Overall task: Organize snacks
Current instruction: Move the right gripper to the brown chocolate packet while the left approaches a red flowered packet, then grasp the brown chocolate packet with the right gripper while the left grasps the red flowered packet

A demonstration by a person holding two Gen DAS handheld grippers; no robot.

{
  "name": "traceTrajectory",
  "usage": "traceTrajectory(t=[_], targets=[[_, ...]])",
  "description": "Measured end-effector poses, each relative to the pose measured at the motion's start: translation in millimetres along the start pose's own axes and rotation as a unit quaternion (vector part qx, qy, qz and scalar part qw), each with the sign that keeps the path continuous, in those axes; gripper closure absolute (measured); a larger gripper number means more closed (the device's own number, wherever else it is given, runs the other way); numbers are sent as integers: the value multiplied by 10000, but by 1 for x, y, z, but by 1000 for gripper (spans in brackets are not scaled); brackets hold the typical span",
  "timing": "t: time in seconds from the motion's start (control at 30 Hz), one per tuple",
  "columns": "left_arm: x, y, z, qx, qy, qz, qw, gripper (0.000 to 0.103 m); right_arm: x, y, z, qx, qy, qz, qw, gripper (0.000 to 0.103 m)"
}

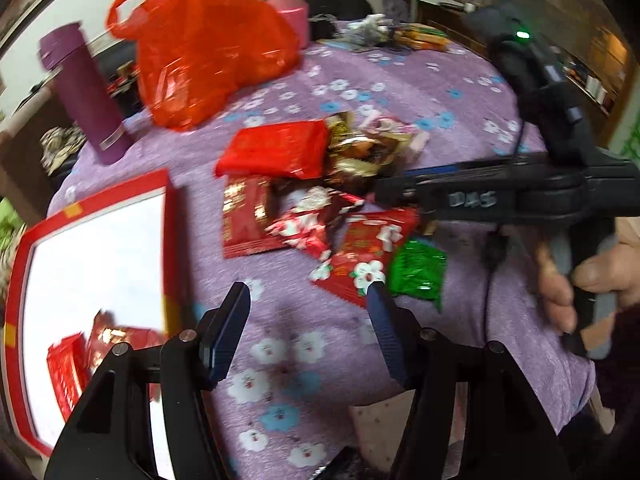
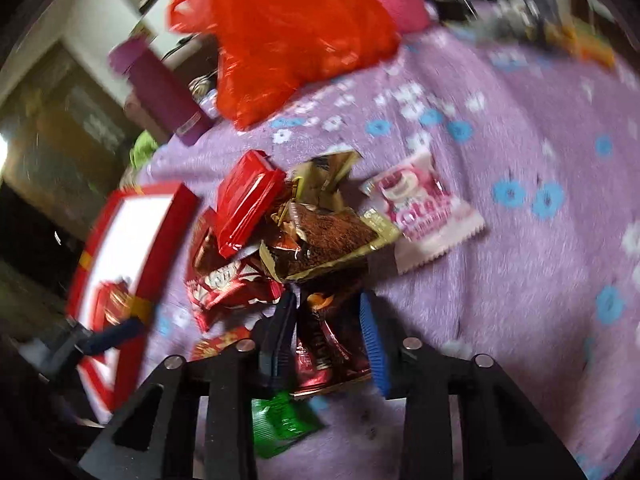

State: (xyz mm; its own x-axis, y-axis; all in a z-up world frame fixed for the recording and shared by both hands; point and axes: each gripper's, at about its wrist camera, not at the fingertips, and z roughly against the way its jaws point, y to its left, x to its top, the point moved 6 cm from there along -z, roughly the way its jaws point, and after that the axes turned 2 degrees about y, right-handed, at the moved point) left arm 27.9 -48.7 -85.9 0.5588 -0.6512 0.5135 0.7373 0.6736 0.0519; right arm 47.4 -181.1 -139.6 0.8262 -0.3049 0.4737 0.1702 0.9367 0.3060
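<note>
A pile of snack packets [image 1: 320, 184] lies on the purple flowered cloth [image 1: 460, 92]: red, gold, brown and one green packet [image 1: 418, 274]. A red box with a white inside [image 1: 96, 256] lies at the left and holds two red packets [image 1: 68, 372]. My left gripper [image 1: 308, 300] is open and empty above the cloth, between box and pile. My right gripper [image 2: 330, 312] is open, its fingers either side of a dark red packet [image 2: 332, 356] at the pile's near edge. It reaches in from the right in the left wrist view [image 1: 472, 196].
A red plastic bag [image 1: 208, 44], a purple flask [image 1: 84, 92] and a pink flask [image 1: 290, 4] stand at the back. A pink-and-white packet [image 2: 424, 208] lies right of the pile. More items [image 1: 400, 34] lie at the far edge.
</note>
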Motion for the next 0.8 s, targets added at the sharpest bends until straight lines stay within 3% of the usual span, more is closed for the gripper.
traceTrajectory(t=[0.17, 0.27, 0.33, 0.5, 0.67, 0.8], targets=[[12, -13, -7, -96, 31, -267, 9996, 43, 1, -5, 0, 159, -89, 138, 9997, 73], [19, -22, -20, -345, 215, -374, 9985, 41, 3, -16, 5, -108, -230, 179, 9995, 73], [23, -24, -31, -432, 378, -254, 9980, 41, 7, -25, 8, -359, -332, 199, 9986, 73], [38, -23, -42, -864, 641, 325, 9937, 41, 10, -44, 14, -194, -249, -79, 9995, 73], [41, -28, -24, -1333, 579, 736, 9866, 38, 9, -47, 13, -114, -144, -128, 9997, 71], [46, -33, -28, -1166, 772, 1047, 9846, 36, 10, -48, 14, -61, -93, -177, 9998, 71]])
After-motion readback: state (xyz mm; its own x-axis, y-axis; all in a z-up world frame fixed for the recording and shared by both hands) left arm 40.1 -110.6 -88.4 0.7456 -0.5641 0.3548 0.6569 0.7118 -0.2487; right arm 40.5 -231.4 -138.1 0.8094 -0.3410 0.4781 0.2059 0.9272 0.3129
